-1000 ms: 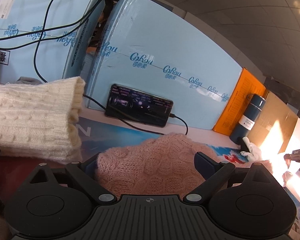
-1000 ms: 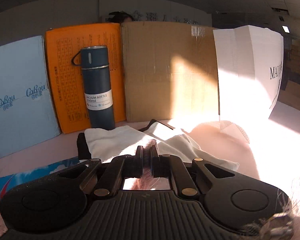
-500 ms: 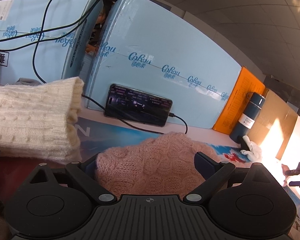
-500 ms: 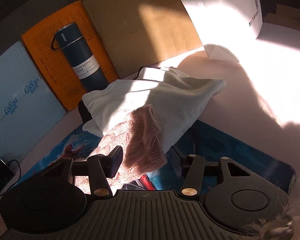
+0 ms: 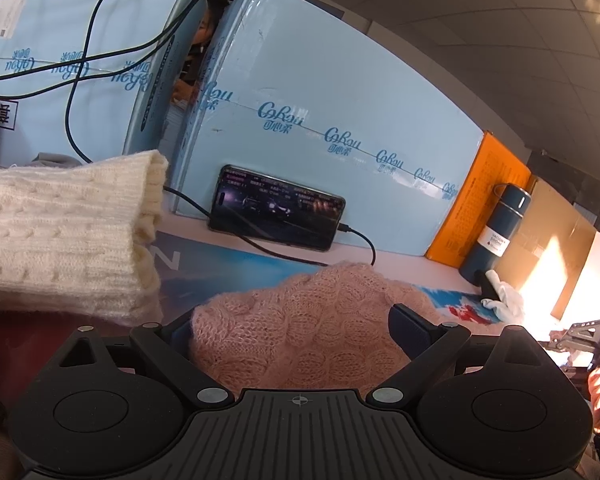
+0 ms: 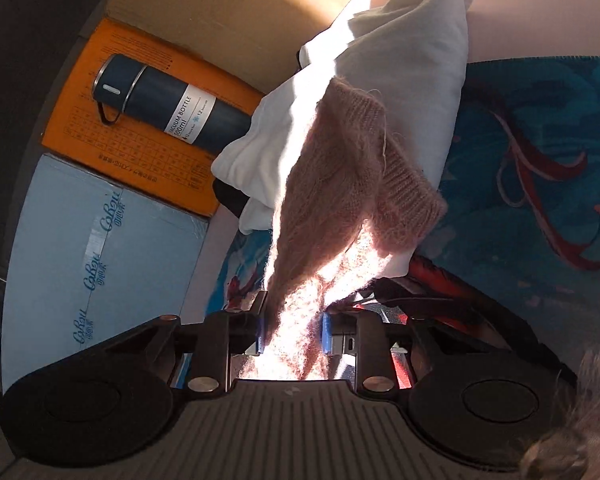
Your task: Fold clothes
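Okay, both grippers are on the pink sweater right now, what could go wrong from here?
1. The right gripper pinches only a narrow bunch of the pink sweater; the loose knit may slip out or stretch.
2. The sleeve cuff hangs over the white cloth, so it could snag and drag that cloth along.
3. The left gripper is open around the sweater, near the phone's cable, which a sweep might catch.

You've got pale blue boxes (image 5: 320,152) as a backdrop, w/ orange board (image 5: 476,196) and brown cardboard (image 5: 548,248) beside. Sunlight hits the cardboard hard. Printed blue mat (image 6: 540,152) covers the tabletop; grey ceiling (image 5: 480,12) overhead.
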The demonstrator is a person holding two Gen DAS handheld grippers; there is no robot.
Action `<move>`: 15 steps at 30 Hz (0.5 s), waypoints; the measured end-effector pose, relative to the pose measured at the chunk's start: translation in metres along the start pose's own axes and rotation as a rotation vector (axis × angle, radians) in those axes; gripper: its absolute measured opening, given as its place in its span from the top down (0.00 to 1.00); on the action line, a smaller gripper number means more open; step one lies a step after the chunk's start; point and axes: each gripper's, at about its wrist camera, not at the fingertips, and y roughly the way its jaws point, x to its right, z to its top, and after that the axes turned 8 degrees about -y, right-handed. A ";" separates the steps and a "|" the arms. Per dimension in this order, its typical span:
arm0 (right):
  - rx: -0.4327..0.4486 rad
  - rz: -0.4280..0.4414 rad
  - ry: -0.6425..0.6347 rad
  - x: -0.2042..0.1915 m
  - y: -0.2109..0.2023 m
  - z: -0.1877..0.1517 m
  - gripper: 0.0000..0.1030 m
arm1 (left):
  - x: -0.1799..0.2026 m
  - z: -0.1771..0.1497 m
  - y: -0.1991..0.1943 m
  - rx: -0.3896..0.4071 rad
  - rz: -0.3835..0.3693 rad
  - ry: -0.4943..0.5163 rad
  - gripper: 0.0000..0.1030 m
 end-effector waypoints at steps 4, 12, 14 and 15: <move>0.104 0.025 -0.071 -0.010 -0.027 -0.009 0.89 | -0.002 0.001 0.001 -0.005 0.000 -0.009 0.06; 0.346 -0.205 -0.366 -0.030 -0.081 -0.002 0.89 | 0.007 -0.002 0.001 -0.006 -0.007 0.047 0.06; 0.399 -0.276 -0.547 -0.045 -0.084 -0.015 0.89 | 0.009 -0.002 0.000 -0.004 -0.007 0.060 0.06; 0.405 -0.289 -0.644 -0.052 -0.083 -0.025 0.89 | 0.009 -0.003 -0.001 -0.002 -0.009 0.062 0.06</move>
